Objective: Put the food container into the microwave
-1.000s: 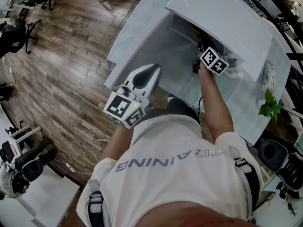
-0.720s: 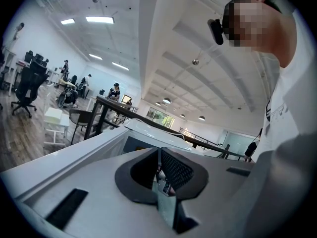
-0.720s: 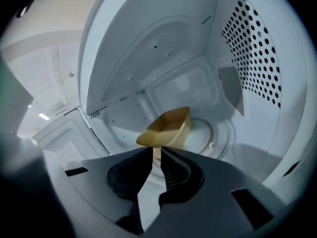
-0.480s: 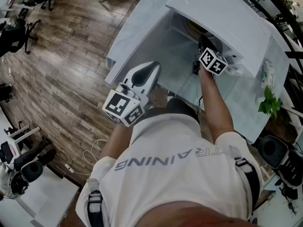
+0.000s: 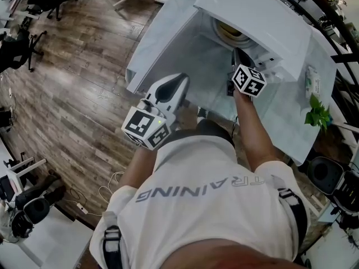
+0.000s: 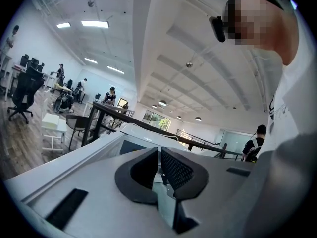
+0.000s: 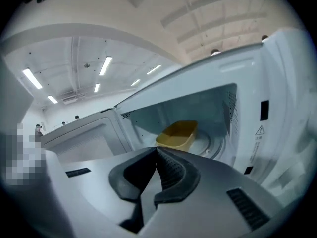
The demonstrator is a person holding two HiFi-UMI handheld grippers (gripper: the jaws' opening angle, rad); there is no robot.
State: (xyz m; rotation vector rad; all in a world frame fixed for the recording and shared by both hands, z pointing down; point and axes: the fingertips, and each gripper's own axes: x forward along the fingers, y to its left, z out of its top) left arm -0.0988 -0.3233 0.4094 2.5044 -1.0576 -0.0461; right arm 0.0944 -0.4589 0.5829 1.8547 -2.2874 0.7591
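The main job looks done: the yellow food container [image 7: 177,134] sits inside the microwave [image 7: 233,108] on the turntable, ahead of the right gripper [image 7: 157,150] and clear of its tips, with nothing touching it. That gripper's jaws are pressed together with nothing between them, so the container has been let go. The left gripper [image 6: 159,150] is also closed and empty; it is held back near the person's body, off to the left of the right gripper, and points away from the oven opening. The microwave door [image 7: 79,138] stands wide open to the left of the right gripper, so what seems to remain is pulling the hand clear and, if wanted, swinging the door shut. Against the head view a second ago, the right gripper [image 5: 238,60] has drawn back out of the cavity toward the person and its jaws have just been closing on nothing. The container [image 5: 233,33], then hidden, now shows beyond it under the microwave's top. The left gripper [image 5: 180,82] has barely shifted.
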